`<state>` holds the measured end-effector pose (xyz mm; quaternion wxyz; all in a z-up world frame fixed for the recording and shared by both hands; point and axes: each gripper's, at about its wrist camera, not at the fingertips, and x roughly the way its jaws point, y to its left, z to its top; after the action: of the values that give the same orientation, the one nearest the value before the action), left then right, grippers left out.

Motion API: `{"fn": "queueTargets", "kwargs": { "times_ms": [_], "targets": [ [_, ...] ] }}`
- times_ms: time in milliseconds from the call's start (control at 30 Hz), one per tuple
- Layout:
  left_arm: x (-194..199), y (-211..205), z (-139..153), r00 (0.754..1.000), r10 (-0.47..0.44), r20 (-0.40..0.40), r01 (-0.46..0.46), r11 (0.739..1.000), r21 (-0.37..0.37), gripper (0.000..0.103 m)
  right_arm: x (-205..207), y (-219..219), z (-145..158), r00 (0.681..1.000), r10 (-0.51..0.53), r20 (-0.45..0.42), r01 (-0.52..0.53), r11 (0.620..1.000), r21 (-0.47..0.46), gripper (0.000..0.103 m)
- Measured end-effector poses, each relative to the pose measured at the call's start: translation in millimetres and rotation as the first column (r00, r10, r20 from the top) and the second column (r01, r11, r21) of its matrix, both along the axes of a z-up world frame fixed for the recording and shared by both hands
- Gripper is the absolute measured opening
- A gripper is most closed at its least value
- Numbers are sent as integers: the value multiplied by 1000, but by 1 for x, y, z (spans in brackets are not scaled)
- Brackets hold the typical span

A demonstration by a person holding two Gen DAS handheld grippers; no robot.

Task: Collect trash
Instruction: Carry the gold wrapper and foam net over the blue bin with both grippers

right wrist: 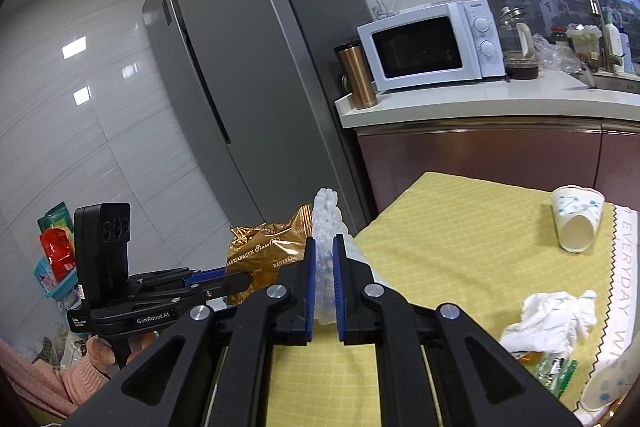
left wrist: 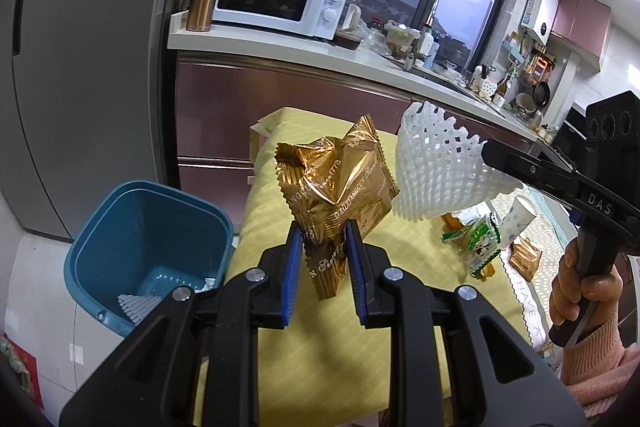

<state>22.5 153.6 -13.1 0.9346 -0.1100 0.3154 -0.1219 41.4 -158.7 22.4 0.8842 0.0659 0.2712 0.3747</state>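
1. The left gripper (left wrist: 320,243) is clamped on a crumpled gold snack wrapper (left wrist: 340,183); its blue pads pinch the wrapper's lower part, and the rest stands up above the jaws, over the yellow tablecloth (left wrist: 340,347).
2. The right gripper (right wrist: 324,267) is clamped on a white foam fruit net (right wrist: 326,227); the net is squeezed thin between the blue pads in the right wrist view; in the left wrist view the same net (left wrist: 436,171) fans out wide from the black fingertips, just beside the gold wrapper.
3. A blue bin (left wrist: 148,251) stands on the floor at the left edge of the table, below and left of the held wrapper; a white foam piece (left wrist: 138,305) lies at its bottom.
4. On the table, well apart from the grippers: a tipped paper cup (right wrist: 576,223), a crumpled white tissue (right wrist: 552,319), a green-and-white packet (left wrist: 480,243) and a second gold wrapper (left wrist: 524,257).
5. A hand (left wrist: 580,291) in a pink sleeve grips the right gripper's handle; a white microwave (right wrist: 432,45) and a copper tumbler (right wrist: 356,75) stand on the counter behind, beside a grey fridge (right wrist: 240,67).
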Motion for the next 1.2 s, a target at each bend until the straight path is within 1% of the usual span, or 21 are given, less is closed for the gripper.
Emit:
{"fn": "queueTargets", "kwargs": {
  "times_ms": [300,567,800,1200],
  "targets": [
    [-8,28,-6,998,57,-12,-56,998,5,23,8,20,-4,999,46,-26,-46,999,8,7],
    [-14,57,-10,992,122,-22,-122,993,13,23,15,50,-9,993,106,-43,-106,994,11,7],
    [-16,78,-17,984,176,-40,-175,984,23,23,18,74,-7,987,155,-43,-154,988,18,7],
    [-13,105,-37,963,256,-88,-254,967,31,23,31,111,-17,971,220,-88,-218,975,40,7]
  ]
}}
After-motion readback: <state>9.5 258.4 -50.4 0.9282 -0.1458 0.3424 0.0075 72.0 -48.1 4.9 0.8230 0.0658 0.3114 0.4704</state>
